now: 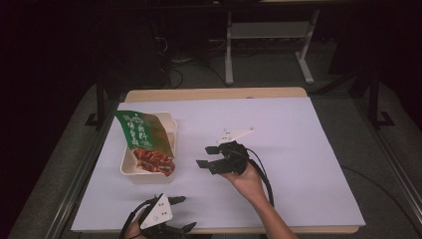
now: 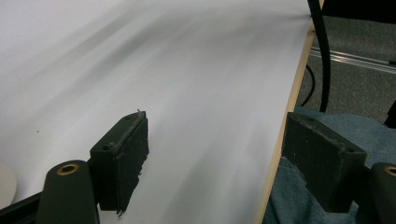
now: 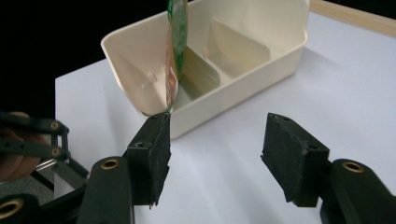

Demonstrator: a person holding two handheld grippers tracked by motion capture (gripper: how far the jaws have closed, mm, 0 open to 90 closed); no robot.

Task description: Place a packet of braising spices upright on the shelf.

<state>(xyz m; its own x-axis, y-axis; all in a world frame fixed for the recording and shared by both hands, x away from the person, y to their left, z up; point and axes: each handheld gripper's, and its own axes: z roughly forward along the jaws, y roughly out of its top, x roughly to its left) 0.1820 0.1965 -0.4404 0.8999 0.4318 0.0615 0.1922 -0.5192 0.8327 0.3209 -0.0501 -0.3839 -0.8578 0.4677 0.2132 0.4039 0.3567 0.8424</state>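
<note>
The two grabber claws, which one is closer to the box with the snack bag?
The right gripper, open and pointing at the cream box holding the snack bag. The left gripper sits open farther back, at the table's near edge.

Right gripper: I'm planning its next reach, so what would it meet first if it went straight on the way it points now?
Probably the cream tray: the open right gripper faces its near wall, with bare white table between. The snack packet stands inside, left of centre.
</note>
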